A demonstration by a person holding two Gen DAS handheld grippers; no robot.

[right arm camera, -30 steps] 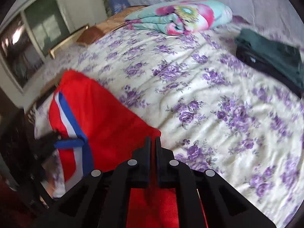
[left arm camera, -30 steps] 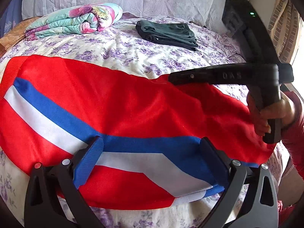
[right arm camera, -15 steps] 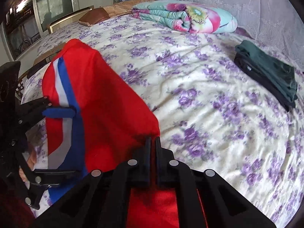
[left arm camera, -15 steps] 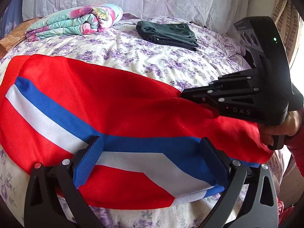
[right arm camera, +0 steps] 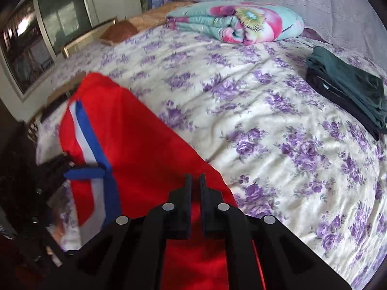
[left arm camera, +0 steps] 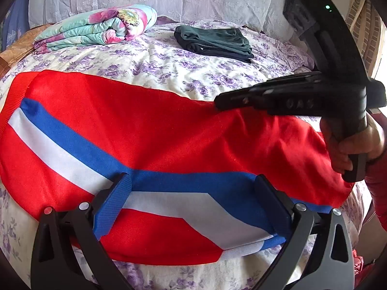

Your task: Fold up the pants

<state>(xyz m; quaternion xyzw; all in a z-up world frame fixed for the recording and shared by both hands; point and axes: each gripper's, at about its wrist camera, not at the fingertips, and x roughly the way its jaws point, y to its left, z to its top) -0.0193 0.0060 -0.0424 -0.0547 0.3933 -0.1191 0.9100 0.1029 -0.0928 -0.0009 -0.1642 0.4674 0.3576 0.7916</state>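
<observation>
The right tool [right arm camera: 195,181] has its two fingers nearly closed on the far edge of the red pants [right arm camera: 150,149]. To its left, the pants' blue and white stripe runs toward the left tool [right arm camera: 72,171]. Ahead lies the floral bed [right arm camera: 254,111]; a folded quilt [right arm camera: 237,21] sits far ahead, dark folded clothes [right arm camera: 348,89] ahead-right.

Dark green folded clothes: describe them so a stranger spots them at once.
Start at the flowered bed. At its far end lie two bundles: a rolled pastel blanket and, apart from it, the dark green folded clothes, a flat, plain stack and the only dark thing there.
</observation>
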